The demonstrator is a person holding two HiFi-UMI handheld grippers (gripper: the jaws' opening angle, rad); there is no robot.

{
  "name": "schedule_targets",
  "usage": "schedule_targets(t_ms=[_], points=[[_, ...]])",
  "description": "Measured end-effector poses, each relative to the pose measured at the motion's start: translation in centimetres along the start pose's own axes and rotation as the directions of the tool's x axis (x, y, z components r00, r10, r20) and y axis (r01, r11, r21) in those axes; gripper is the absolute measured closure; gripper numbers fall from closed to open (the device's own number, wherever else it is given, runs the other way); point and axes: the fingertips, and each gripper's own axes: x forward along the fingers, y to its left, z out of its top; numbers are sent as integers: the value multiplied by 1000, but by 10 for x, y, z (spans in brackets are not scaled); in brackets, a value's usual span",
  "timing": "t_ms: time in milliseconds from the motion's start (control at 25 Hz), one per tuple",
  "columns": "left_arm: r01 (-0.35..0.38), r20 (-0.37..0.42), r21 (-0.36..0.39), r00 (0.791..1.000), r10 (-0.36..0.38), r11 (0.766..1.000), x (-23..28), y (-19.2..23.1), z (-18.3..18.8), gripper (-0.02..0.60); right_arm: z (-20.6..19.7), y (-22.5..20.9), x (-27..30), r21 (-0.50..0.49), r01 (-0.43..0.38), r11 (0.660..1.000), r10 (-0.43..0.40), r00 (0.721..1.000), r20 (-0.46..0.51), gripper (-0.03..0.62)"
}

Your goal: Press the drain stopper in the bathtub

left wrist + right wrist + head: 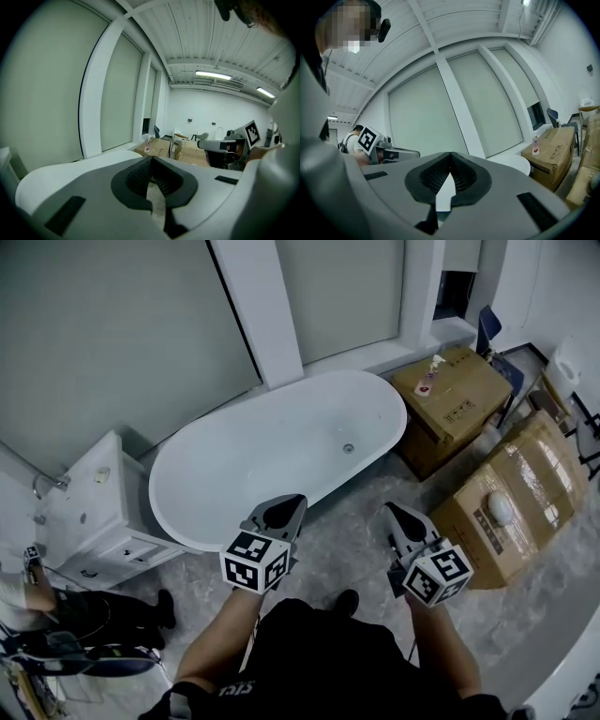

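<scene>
Left gripper [288, 507] and right gripper [394, 513], each with its 2 jaws together and empty, near white bathtub [184, 525]; drain stopper [349, 448] on tub bottom, well apart from both.

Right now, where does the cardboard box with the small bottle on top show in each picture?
Head view: cardboard box, upper right, beside the bathtub.
Left gripper view: the box, small, centre, just above the jaws.
Right gripper view: the box, right edge, mid-height.
Shared landmark: the white pillar between the windows.
</scene>
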Motion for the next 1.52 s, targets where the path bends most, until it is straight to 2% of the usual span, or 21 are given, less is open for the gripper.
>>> schedule_targets(t_ms=[240, 400, 520, 640, 720, 880, 1080, 1320, 1520], points=[[-2, -23, -23, 1000, 2, 1000, 42, 4, 8, 568, 10, -34, 4, 46, 6, 999, -6, 1000, 14, 580], [7, -21, 63, 1000, -6, 998, 65, 3, 24, 568, 18, -48, 18, 58, 13, 998, -14, 1000, 21, 580], [35, -21, 71, 999, -34, 997, 86, 7, 29, 568, 19, -64, 34, 63, 26, 998, -27, 1000, 13, 580], [30, -30, 100, 999, -27, 995, 107, 24, 34, 568, 22, -82, 57, 63, 43, 997, -43, 999, -5, 580], [27, -32, 116, 999, -23, 993, 123, 41, 37, 568, 24, -91, 78, 61, 51, 997, -50, 999, -22, 580], [36, -25, 64, 999, -34, 997, 160, 87, 42, 568, 22, -115, 134, 60, 53, 997, -50, 997, -60, 580], [24, -20, 49, 1000, -23, 998, 206, 156, 51, 568, 24, -140, 225, 45, 43, 998, -37, 990, -135, 580], [-30, -9, -33, 1000, 30, 999, 235, 240, 51, 568, 21, -134, 325, 30, -33, 999, 39, 972, -232, 580], [-71, -27, -91, 997, 69, 993, 242, 280, 46, 568, 18, -129, 365, 30, -80, 996, 85, 961, -265, 580]])
